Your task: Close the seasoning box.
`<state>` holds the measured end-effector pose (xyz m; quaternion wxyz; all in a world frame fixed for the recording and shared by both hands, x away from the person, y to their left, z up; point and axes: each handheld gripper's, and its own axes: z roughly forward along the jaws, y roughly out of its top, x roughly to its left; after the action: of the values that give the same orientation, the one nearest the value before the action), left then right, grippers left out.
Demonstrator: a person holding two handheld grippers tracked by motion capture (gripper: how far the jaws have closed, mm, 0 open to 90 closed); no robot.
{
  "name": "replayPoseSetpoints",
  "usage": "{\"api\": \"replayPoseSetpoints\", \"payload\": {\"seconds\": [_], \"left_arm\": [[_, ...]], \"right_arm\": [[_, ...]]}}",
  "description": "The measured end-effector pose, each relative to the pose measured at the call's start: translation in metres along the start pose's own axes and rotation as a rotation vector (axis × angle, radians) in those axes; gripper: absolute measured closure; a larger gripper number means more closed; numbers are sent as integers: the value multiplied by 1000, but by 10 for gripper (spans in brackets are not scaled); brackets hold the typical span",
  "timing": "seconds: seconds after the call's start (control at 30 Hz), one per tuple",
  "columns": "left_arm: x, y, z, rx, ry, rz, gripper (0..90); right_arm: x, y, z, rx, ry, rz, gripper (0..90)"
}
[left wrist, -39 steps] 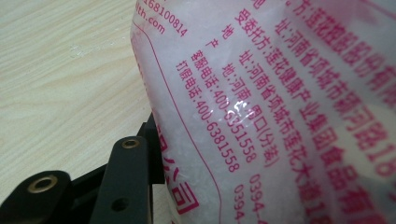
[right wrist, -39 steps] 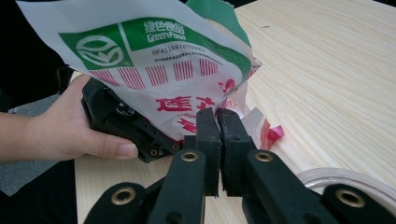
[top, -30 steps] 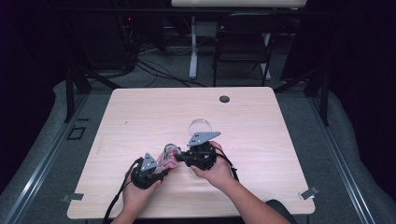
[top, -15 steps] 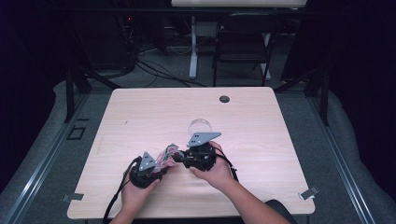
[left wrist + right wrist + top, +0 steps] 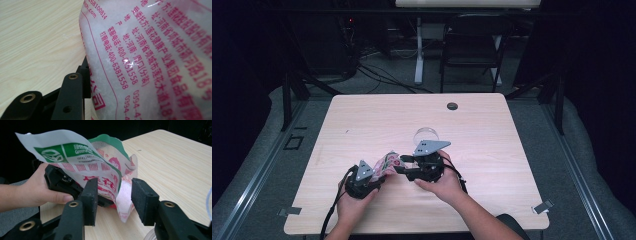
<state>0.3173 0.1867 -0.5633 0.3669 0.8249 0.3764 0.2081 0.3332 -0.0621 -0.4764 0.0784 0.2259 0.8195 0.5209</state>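
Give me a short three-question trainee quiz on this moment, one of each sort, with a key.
1. True or false: the left hand-held gripper is holding the printed bag.
2. The jaws of the right hand-held gripper have just been opening. How do they stand against the bag's torn flap? A) clamped on it B) apart, with the flap between them C) far away from it
3. What is the clear round thing just beyond the right hand-held gripper standing on?

Key
1. True: the bag fills its view, against its jaw.
2. B
3. The wooden table.
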Motion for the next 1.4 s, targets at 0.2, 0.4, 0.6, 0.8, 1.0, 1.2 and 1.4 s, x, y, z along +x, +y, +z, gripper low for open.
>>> {"api": "replayPoseSetpoints", "payload": {"seconds": [0.2,0.4,0.6,0.8,1.0,1.2,1.4], "left_arm": [[9,1,-6,-28,14,-35,605],[20,2,-11,-54,29,-72,605],[29,5,-14,-76,42,-97,605],[37,9,-17,-106,35,-137,605],[41,15,-16,-122,53,-135,605],[44,19,-16,-129,58,-134,605],[45,19,-16,-127,68,-135,605]], "right_arm": [[-2,1,-3,-10,-21,-11,517],[-2,3,-10,2,-36,-27,499],[-3,1,-16,10,-81,-51,530],[-5,3,-24,7,-98,-51,520],[-7,18,-34,-8,-116,-63,507],[-24,36,-37,-21,-119,45,524],[-38,52,-44,-72,-115,57,623]]}}
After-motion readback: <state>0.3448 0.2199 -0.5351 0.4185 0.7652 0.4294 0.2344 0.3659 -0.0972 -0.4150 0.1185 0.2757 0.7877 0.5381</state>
